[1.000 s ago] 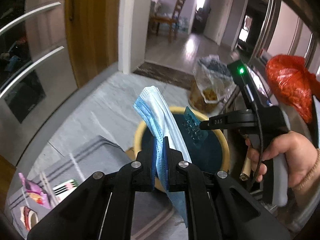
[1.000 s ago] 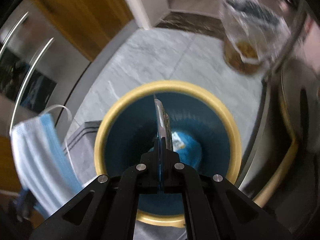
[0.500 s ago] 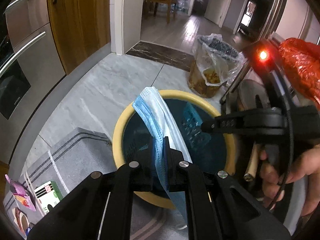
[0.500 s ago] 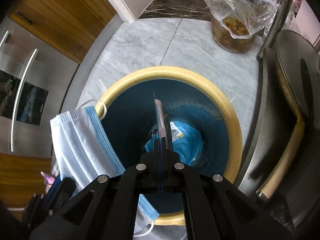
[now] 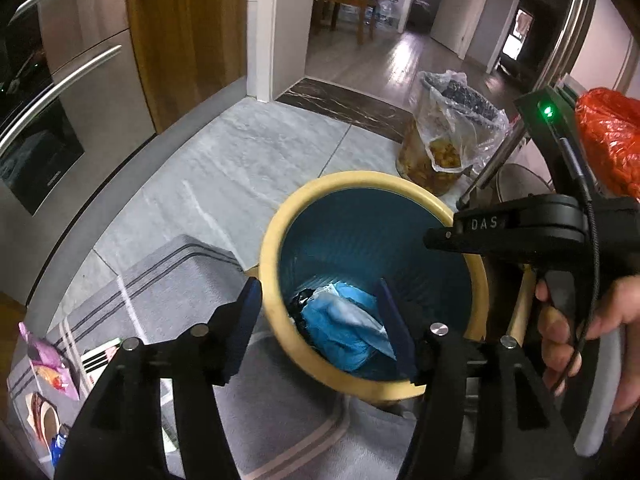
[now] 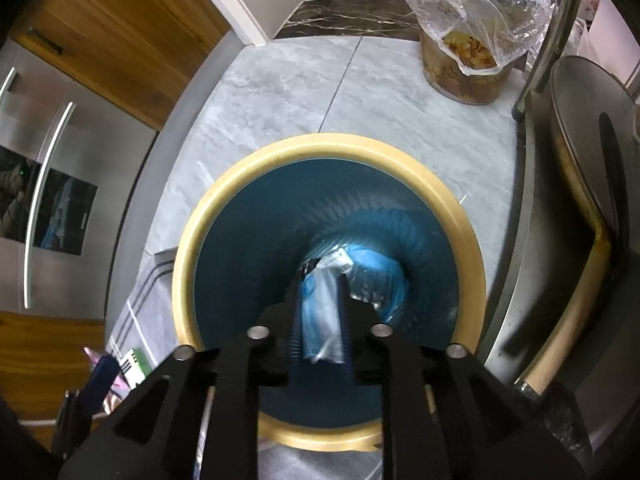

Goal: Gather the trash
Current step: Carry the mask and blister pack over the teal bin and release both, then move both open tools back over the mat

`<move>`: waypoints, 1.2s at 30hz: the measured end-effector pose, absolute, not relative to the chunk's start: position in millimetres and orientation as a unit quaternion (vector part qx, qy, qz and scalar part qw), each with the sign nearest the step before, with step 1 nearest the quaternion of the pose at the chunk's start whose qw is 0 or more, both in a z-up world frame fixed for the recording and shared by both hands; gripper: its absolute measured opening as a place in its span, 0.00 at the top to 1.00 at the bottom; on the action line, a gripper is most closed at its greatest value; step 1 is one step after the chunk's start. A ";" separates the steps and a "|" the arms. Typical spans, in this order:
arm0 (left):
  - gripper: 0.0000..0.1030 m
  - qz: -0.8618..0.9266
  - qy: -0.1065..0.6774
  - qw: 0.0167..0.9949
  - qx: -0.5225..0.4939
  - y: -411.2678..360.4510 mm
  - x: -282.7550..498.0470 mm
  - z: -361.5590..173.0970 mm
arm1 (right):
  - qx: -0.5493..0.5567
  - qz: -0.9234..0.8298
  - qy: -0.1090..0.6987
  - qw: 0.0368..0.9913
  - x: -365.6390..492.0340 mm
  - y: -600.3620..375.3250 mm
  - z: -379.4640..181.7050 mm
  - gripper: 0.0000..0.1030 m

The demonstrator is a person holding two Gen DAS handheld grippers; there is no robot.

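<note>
Two grippers hang over a yellow-rimmed blue bin (image 5: 276, 240) on grey marble-look floor tiles (image 5: 224, 168). The left gripper (image 5: 324, 320) gapes wide and holds nothing; the right gripper (image 6: 320, 320) is slightly parted, also empty. A blue face mask (image 5: 344, 320) lies at the bin's bottom. Snack wrappers (image 5: 44, 364) litter a grey striped mat (image 5: 168, 300); a bag-lined pail (image 6: 468, 52) stands near the doorway
</note>
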State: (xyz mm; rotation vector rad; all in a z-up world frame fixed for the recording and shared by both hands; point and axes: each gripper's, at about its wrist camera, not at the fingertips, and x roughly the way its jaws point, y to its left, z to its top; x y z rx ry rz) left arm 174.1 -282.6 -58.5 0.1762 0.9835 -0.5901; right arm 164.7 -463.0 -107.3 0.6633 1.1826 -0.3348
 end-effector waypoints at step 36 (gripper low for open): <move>0.10 -0.066 0.415 0.907 0.035 27.2 157.6 -30.1 | 0.130 0.025 0.515 0.847 181.9 -235.0 -57.0 0.16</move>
